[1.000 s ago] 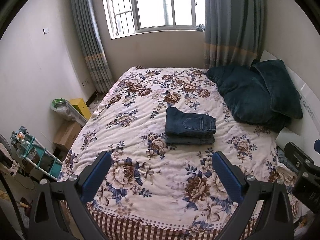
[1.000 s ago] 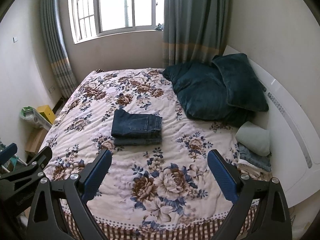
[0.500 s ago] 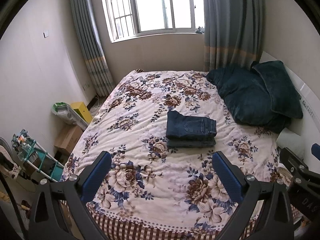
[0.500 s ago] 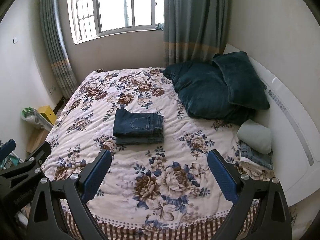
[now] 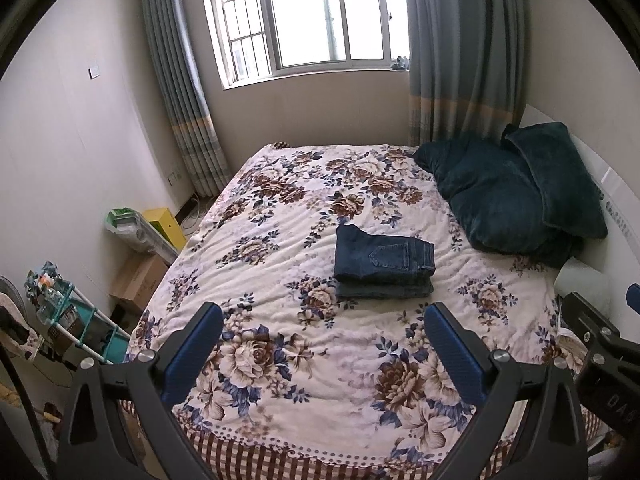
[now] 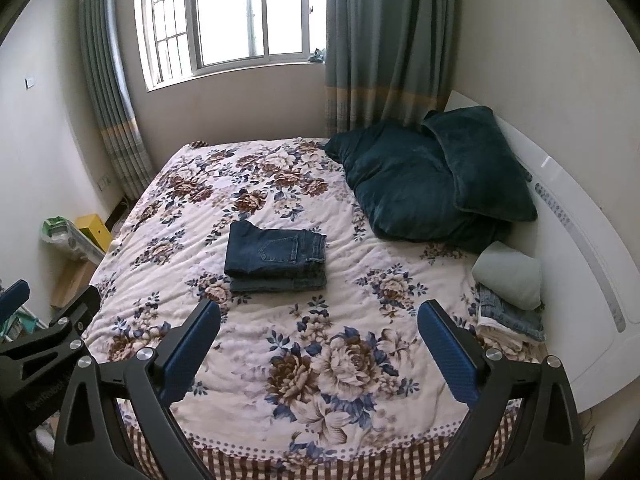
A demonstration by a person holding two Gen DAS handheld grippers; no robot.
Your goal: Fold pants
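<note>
Your pants [image 5: 383, 262] sit folded mid-frame on the floral bed [image 5: 280, 208], long axis running left-right — well ahead of both tools. Left gripper [image 5: 324, 354] and right gripper [image 6: 318, 350] both gape wide, holding nothing; neither looks clearly nearer — folding seems finished.

You can read part of a word, "DAS", on the right gripper [image 5: 608, 364]. The left gripper [image 6: 48, 344] carries small print, too blurred to read.
</note>
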